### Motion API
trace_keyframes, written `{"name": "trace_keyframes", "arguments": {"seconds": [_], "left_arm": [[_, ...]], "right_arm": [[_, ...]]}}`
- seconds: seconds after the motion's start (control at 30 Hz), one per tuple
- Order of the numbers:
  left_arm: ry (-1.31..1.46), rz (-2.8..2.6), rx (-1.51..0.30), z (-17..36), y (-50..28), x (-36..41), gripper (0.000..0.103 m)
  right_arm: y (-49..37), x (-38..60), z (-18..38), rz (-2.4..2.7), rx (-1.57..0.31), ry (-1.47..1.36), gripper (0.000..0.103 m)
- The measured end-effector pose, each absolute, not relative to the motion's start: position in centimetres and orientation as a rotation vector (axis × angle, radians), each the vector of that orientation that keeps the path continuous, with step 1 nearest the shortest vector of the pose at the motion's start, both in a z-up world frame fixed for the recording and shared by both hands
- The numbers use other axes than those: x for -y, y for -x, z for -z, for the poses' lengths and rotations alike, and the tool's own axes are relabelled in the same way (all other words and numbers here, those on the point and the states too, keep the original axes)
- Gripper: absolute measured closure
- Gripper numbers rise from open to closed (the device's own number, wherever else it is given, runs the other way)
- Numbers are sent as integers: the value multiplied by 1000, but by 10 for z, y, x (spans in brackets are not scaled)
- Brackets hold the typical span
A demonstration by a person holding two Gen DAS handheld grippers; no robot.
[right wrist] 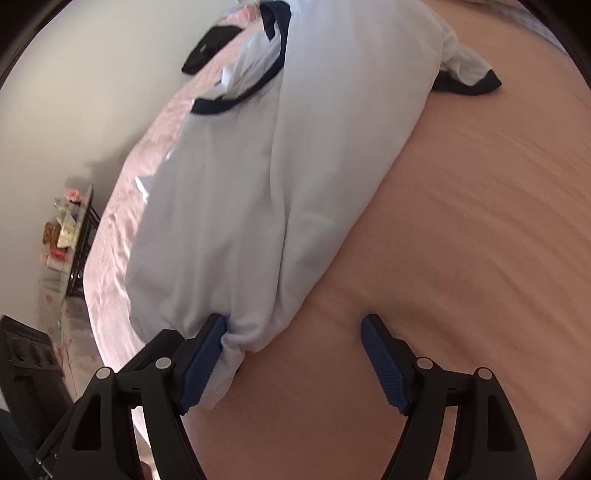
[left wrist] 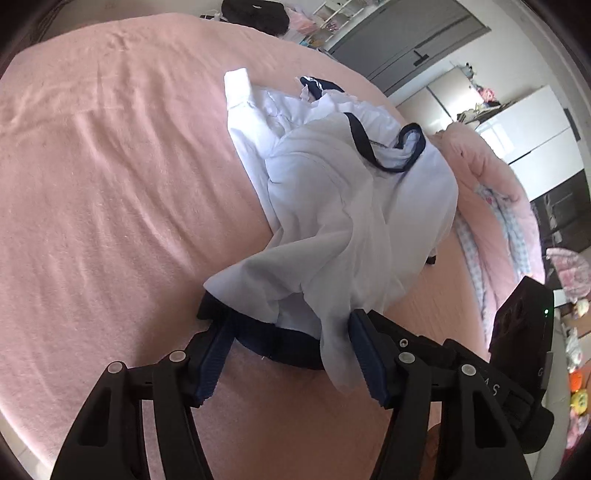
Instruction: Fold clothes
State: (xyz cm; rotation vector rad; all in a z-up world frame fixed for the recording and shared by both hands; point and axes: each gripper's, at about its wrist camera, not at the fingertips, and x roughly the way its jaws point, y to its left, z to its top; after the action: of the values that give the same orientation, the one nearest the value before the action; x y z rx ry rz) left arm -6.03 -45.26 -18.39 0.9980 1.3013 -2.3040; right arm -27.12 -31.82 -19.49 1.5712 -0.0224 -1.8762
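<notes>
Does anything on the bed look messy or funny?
Yes. The white shirt lies bunched and wrinkled on the pink bed, not flat. Its navy collar is twisted, and one sleeve sticks out sideways. Nothing looks torn or spilled.

shirt: lies bunched on the bed, in the middle of the left wrist view, reaching to the upper centre.
left tool: at the bottom centre of its view; the shirt's near hem lies between its spread fingers.
right tool: at the bottom of the right wrist view; the shirt's corner touches its left finger, bare bed is before the right one.
bag: at the top of the left wrist view, behind the shirt.
</notes>
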Motion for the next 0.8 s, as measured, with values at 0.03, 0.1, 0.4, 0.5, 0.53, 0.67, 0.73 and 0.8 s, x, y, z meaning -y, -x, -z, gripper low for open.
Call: {"name": "trace_keyframes", "arguments": {"seconds": [0.03,0.1,0.4,0.5,0.53,0.67,0.73,0.8], "left_arm": [[-998,2322,-1302,184,62,452,63],[-1049,2377,-1314,183,68,444,91],[-1182,2555,-1214,148,69,377,94],[-1260,2618,-1219,138,65,334,94],[-1287,2643,-1220,135,63,318,94],[-1450,2716,-1187,132,60,238,94],[-1555,2736,-1188,137,61,194,94],[-1656,2746,-1190,143,62,150,94]], "right_arm": [[273,321,194,1875,5,-1556,29],[276,327,191,1874,-30,-1524,46],[253,300,148,1929,-90,-1392,96],[242,260,136,1952,-71,-1401,96],[235,241,132,1958,-59,-1406,96],[207,151,124,2006,-4,-1452,96],[185,101,125,2030,41,-1490,96],[166,53,125,2092,62,-1518,96]]}}
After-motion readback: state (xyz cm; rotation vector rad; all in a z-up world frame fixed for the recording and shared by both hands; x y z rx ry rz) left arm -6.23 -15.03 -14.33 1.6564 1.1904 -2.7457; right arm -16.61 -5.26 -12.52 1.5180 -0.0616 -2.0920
